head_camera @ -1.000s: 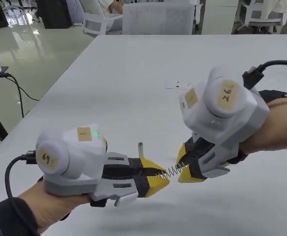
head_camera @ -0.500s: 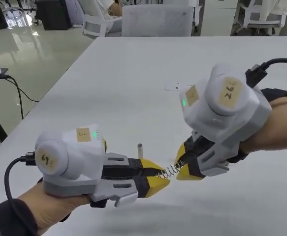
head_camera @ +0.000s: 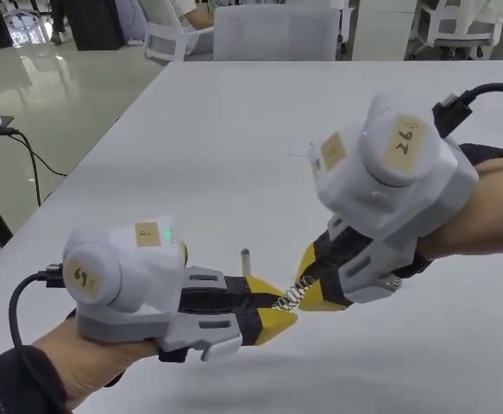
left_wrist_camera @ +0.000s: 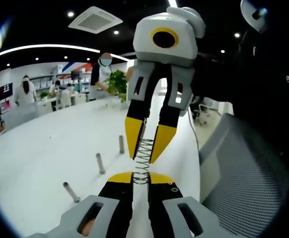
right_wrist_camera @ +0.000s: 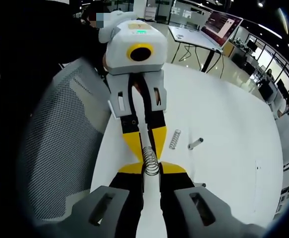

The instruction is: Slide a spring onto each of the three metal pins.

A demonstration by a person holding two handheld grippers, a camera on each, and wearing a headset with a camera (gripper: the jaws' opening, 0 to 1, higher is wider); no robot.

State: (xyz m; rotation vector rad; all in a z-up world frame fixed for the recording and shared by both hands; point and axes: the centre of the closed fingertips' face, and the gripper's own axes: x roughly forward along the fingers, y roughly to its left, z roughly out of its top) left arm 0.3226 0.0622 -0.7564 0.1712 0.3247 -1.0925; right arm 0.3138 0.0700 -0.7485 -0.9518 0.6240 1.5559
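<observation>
One metal spring (head_camera: pixel 289 297) spans the gap between my two grippers above the white table (head_camera: pixel 199 155). My left gripper (head_camera: pixel 277 312), low on the left, is shut on the spring's near end (left_wrist_camera: pixel 143 163). My right gripper (head_camera: pixel 305 289) comes in from the upper right and is shut on the other end (right_wrist_camera: pixel 150 162). A short metal pin (head_camera: pixel 246 260) stands upright just behind the left gripper's yellow tips. In the left gripper view, three pins (left_wrist_camera: pixel 121 144) (left_wrist_camera: pixel 100 162) (left_wrist_camera: pixel 71 192) stand in a row on the table. A loose spring (right_wrist_camera: pixel 174 139) lies beside a pin (right_wrist_camera: pixel 195 144).
A small white label (head_camera: pixel 303 148) lies farther back on the table. A grey chair (head_camera: pixel 273 34) stands at the table's far end, and a mesh chair back (right_wrist_camera: pixel 65 134) is close by. The table's left edge (head_camera: pixel 87 172) drops to a glossy floor with cables.
My right gripper has moved left and down toward the left gripper, so the spring between them looks shorter and more tilted. The left gripper has stayed put.
</observation>
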